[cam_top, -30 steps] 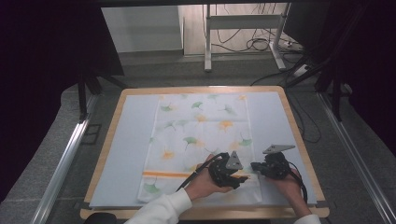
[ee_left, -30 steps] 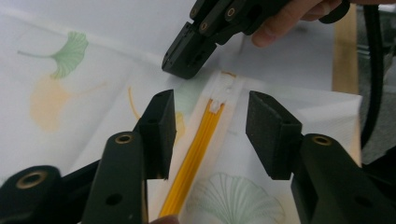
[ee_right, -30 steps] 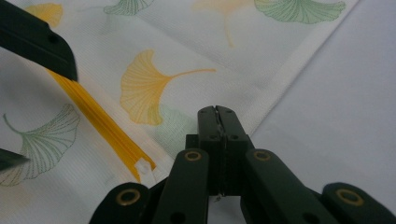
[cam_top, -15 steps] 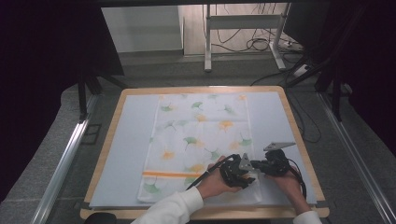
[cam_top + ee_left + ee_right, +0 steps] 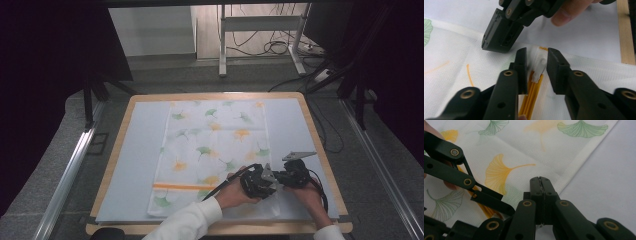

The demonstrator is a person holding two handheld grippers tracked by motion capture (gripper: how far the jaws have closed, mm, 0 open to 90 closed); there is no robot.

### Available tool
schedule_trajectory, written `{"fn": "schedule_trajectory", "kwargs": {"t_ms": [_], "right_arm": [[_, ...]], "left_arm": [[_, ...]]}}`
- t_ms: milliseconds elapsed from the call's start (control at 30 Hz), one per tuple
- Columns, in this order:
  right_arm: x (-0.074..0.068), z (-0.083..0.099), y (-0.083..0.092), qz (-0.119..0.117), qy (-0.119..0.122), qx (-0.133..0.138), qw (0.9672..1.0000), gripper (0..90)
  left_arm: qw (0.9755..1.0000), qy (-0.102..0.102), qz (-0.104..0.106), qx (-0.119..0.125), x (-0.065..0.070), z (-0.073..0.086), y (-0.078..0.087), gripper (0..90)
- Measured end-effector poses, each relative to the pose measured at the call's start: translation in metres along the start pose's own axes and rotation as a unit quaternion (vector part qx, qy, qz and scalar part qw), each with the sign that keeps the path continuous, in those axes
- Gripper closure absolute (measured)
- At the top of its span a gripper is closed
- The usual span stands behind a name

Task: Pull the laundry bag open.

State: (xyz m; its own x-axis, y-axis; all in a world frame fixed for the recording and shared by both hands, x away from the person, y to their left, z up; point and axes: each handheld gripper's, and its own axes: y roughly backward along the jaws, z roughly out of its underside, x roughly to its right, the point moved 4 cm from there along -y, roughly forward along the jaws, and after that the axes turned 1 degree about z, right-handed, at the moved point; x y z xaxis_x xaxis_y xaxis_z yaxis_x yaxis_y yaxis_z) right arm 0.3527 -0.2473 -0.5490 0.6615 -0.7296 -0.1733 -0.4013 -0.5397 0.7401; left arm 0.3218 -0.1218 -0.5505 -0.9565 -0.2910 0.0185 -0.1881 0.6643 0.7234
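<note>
Pale bench (image 5: 135, 165) carried a mesh bag (image 5: 215, 145). Right gripper (image 5: 540, 180) pinched its corner; left gripper (image 5: 536, 61) jaws, just closing around the zipper pull (image 5: 539, 68), might slip off.

- Table (image 5: 320, 131): wooden rim, pale blue-white mat on top.
- Cloth bag (image 5: 215, 145): white, printed with green and orange ginkgo leaves, orange stripe near its near end; lies flat at the middle of the mat.
- Left gripper (image 5: 256, 182): black, held in a hand at the bag's near right corner.
- Right gripper (image 5: 295, 176): black, grey plate on top, just beside the left gripper.
- Sleeve (image 5: 187, 222): white, entering from the bottom edge.
</note>
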Motion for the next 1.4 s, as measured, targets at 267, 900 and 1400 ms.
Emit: {"fn": "schedule_trajectory", "kwargs": {"t_ms": [267, 900, 1400], "right_arm": [[0.0, 0.0, 0.0, 0.001, 0.0, 0.001, 1.0, 89.4], [-0.001, 0.001, 0.0, 0.002, 0.006, 0.003, 1.0, 89.4], [-0.038, 0.025, 0.049, 0.018, 0.002, 0.025, 0.9995, 89.4]], "left_arm": [[1.0, -0.002, -0.002, -0.001, -0.001, 0.0, 0.001, 84.6], [0.9997, 0.016, -0.012, 0.015, -0.001, 0.005, 0.005, 90.0], [0.9993, 0.028, -0.008, 0.025, -0.002, 0.007, 0.004, 90.0]]}}
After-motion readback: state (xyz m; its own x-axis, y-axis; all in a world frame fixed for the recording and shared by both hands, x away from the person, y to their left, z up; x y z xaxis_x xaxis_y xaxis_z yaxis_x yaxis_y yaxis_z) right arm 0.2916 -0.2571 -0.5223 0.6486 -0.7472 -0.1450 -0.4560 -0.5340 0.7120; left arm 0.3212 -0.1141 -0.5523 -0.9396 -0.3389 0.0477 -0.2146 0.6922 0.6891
